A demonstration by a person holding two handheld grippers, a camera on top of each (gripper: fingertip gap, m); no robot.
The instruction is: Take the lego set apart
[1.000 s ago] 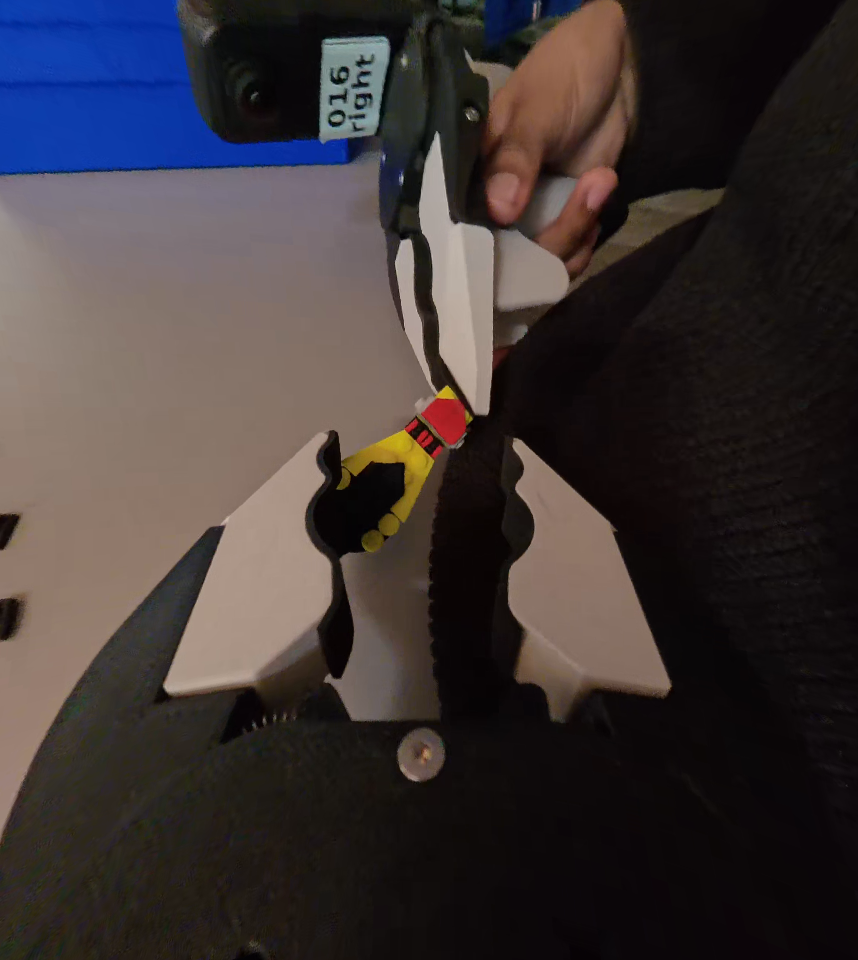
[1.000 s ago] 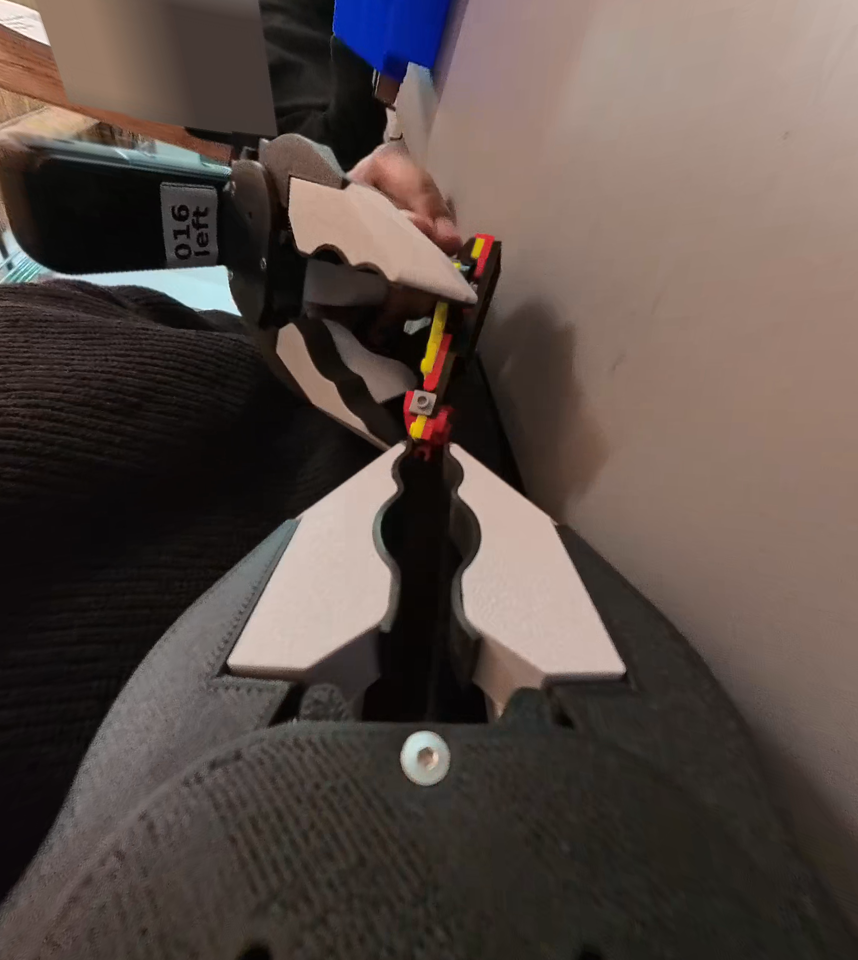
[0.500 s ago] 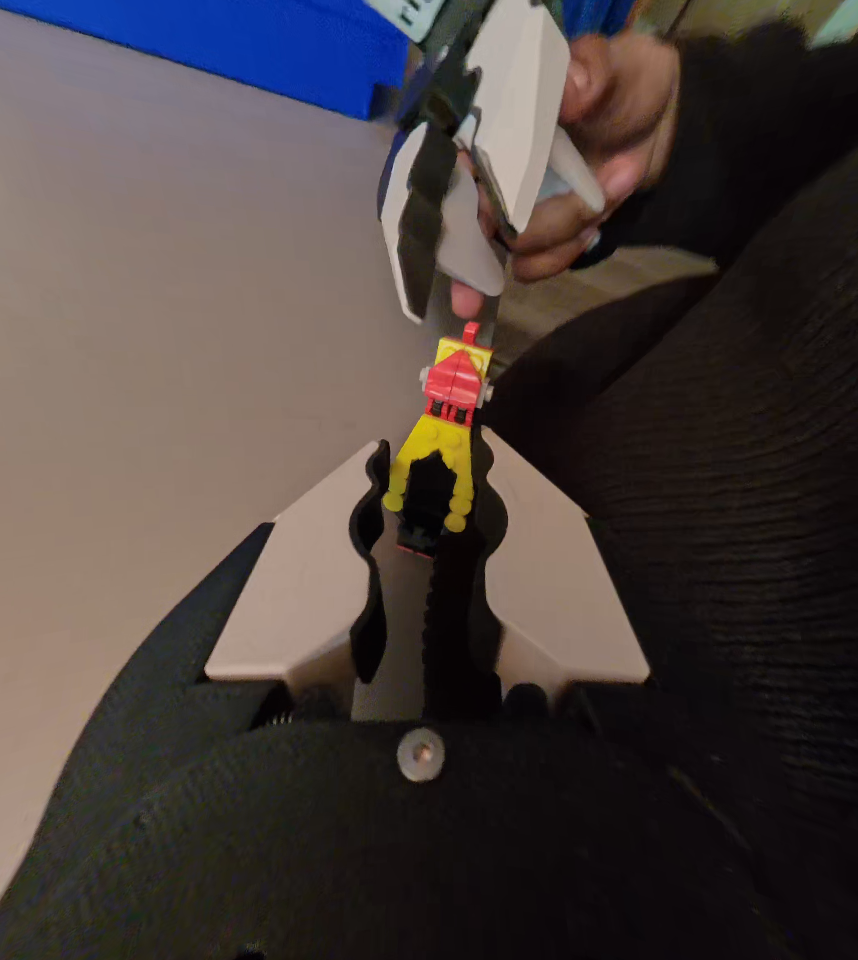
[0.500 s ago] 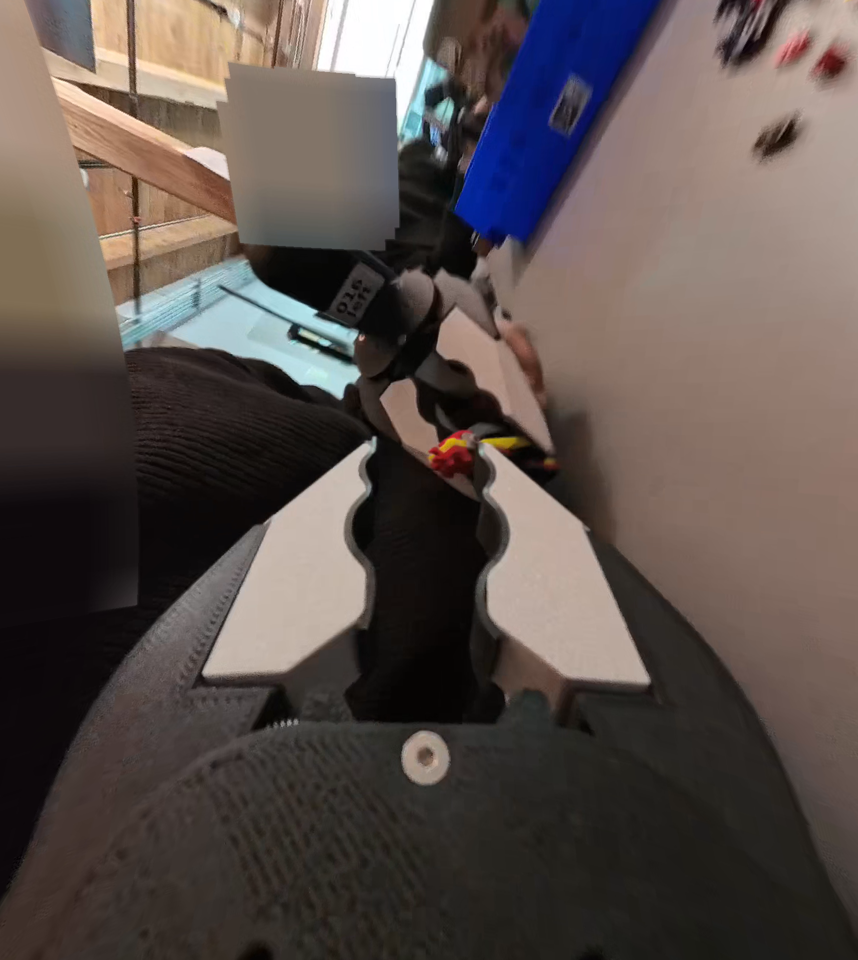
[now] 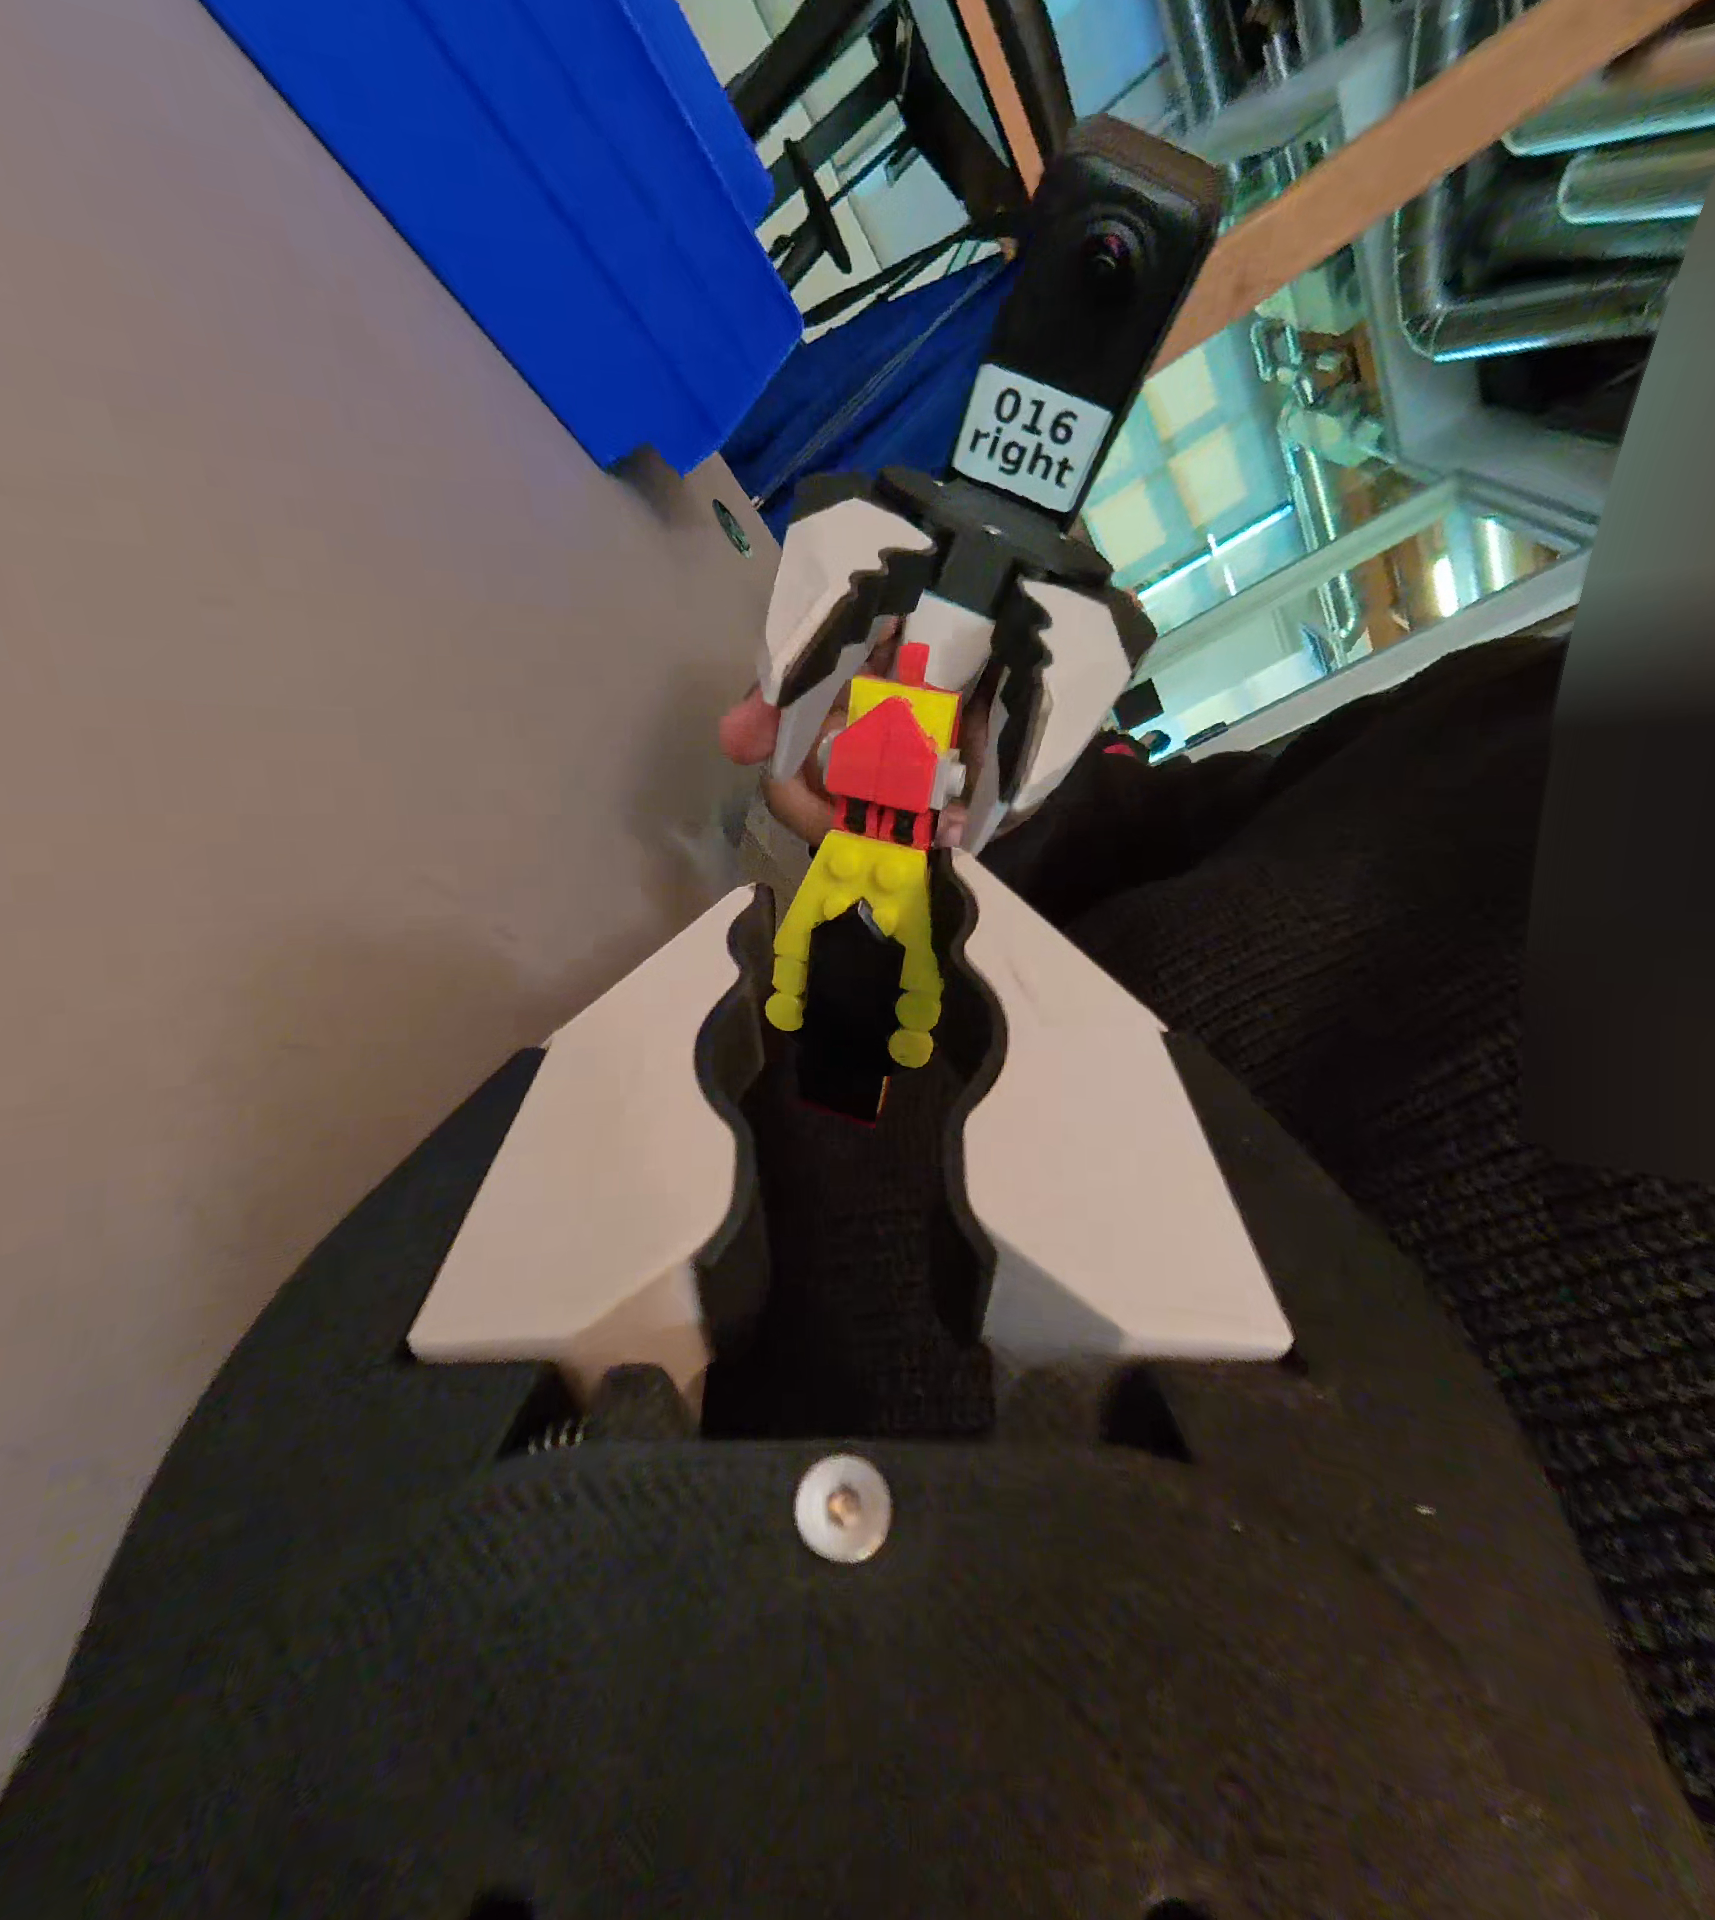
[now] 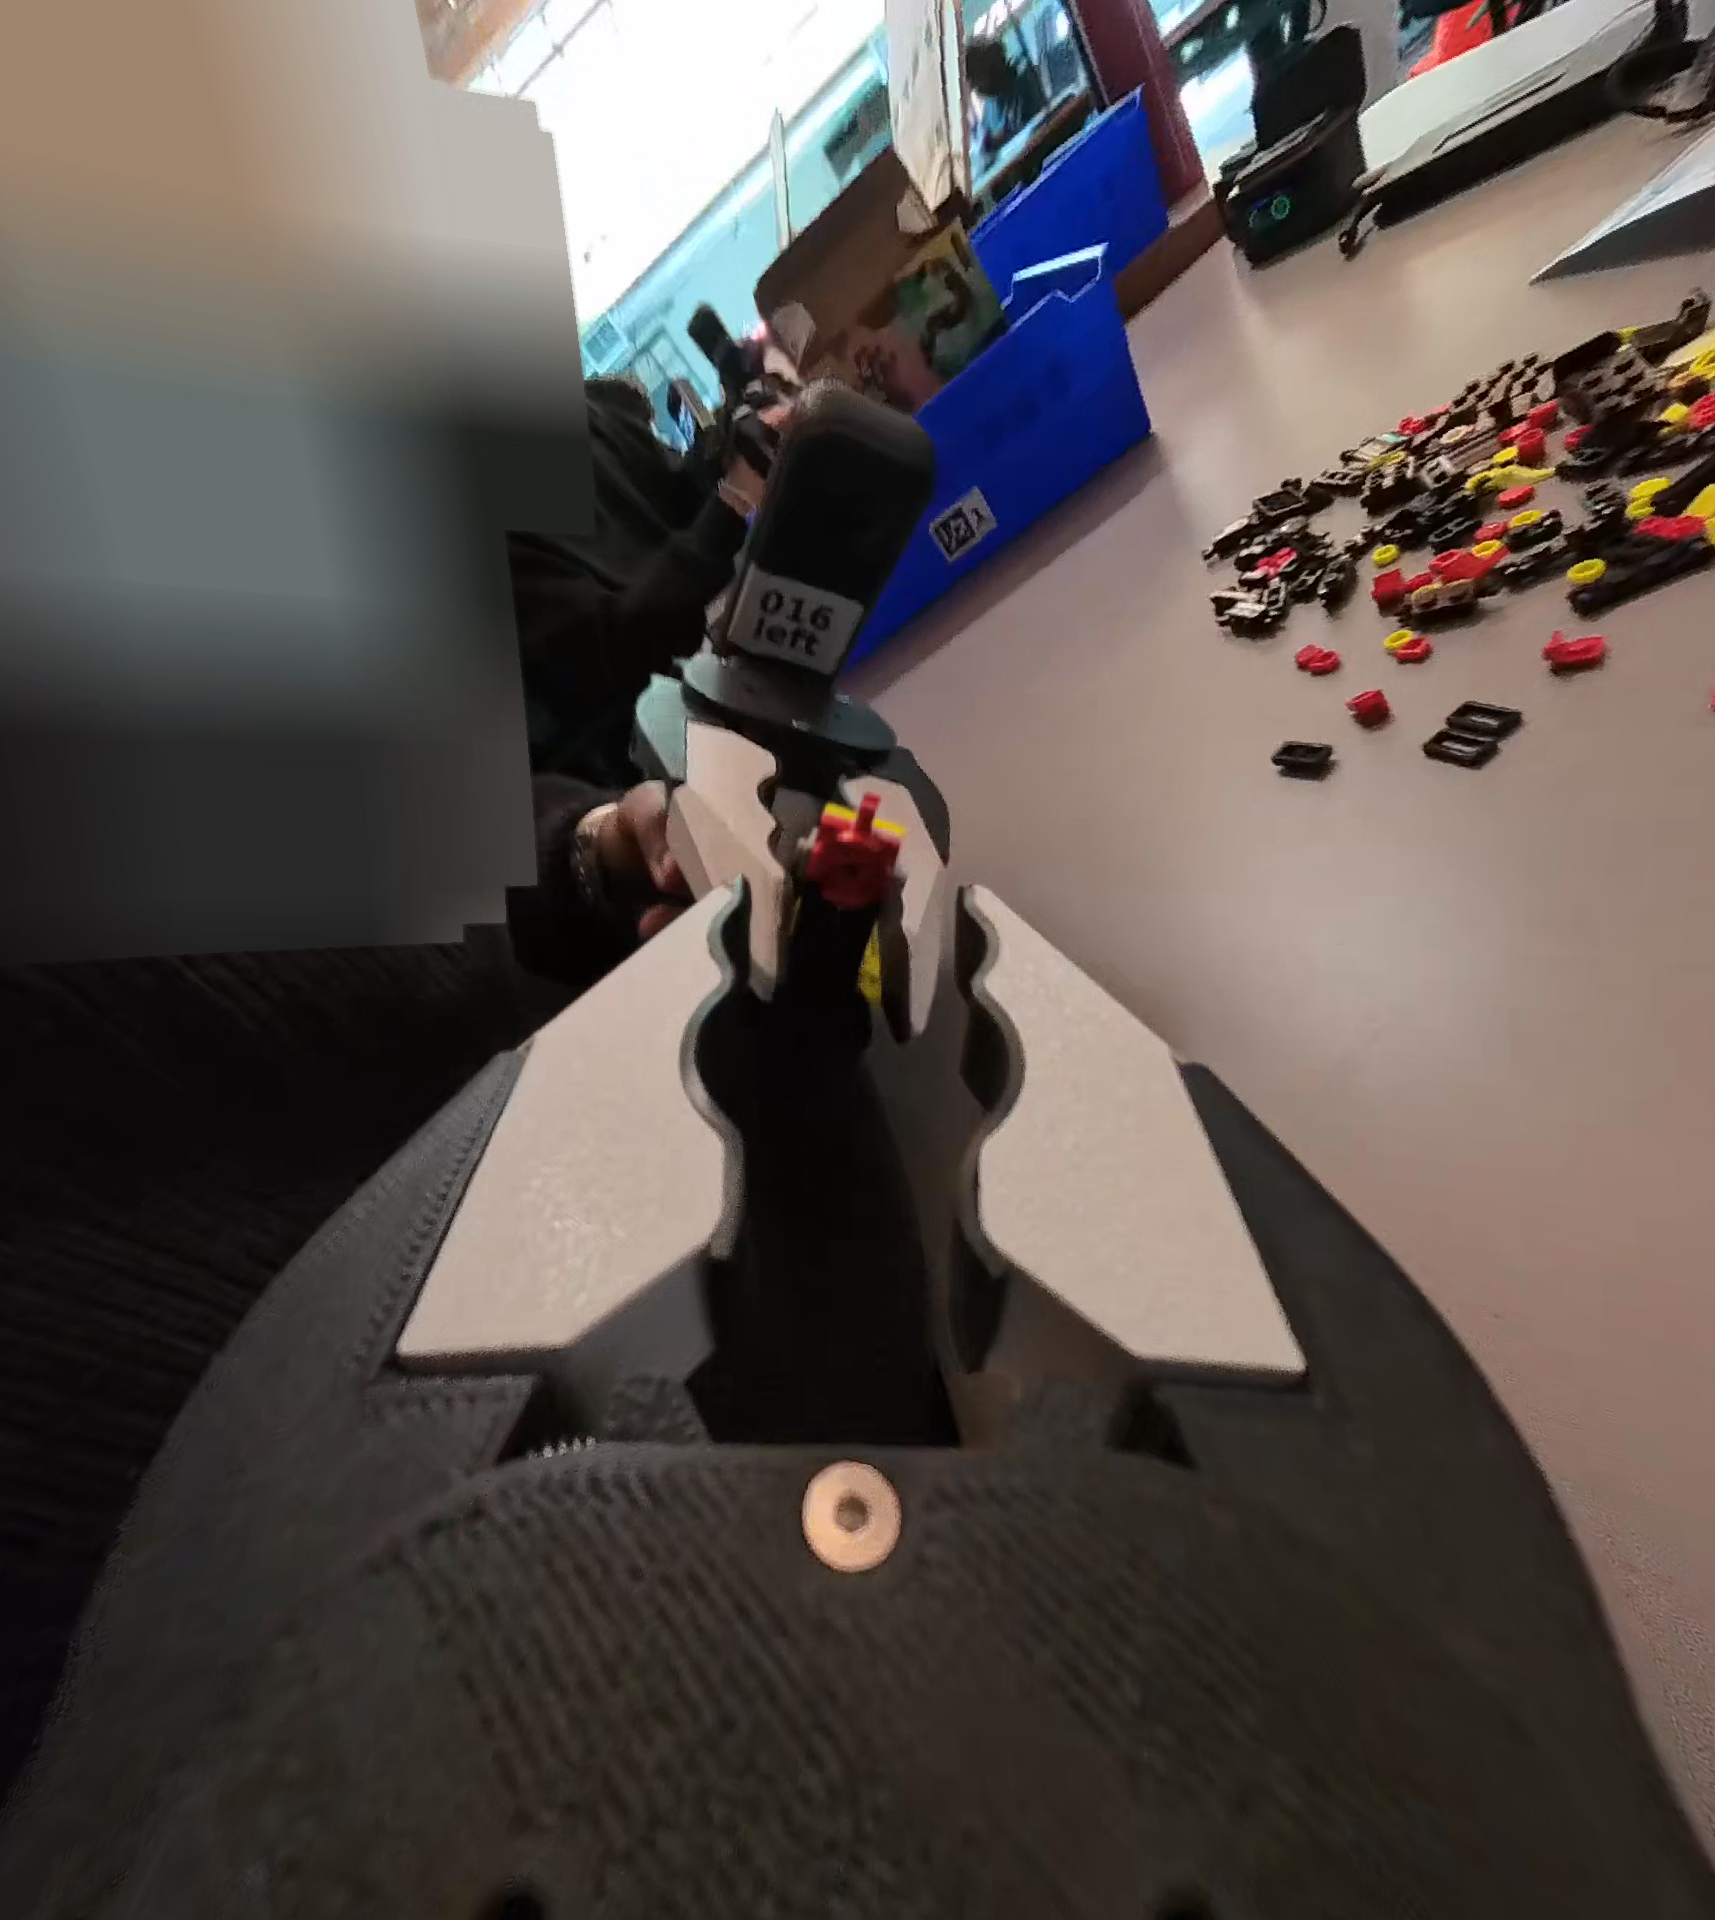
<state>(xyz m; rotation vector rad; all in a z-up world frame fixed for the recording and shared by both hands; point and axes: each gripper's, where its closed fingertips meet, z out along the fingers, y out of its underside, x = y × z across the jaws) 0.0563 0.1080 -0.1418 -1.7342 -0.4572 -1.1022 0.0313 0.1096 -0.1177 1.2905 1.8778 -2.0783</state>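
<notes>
While many loose bricks [image 6: 1497, 509] already litter the table [image 6: 1248, 935], the left gripper [image 5: 858, 914] clamps the remaining lego model [image 5: 874, 831] and the right gripper [image 6: 858, 914] gapes empty.

The 2 wrist cameras are facing each other at close range, each looking along its own tool and sharing the lego assembly [image 5: 868, 831] between them beside the worktop [image 6: 1352, 987].

I am holding my right gripper [image 6: 848, 935] with its two grey fingers apart. Just past them, my left gripper [image 6: 837, 925] is squeezing a small red, yellow and black lego model [image 6: 848, 857]. A pile of loose red, yellow and black lego pieces [image 6: 1497, 509] is lying on the pale table [image 6: 1248, 935], near a blue plastic bin [image 6: 1029, 436].
</notes>
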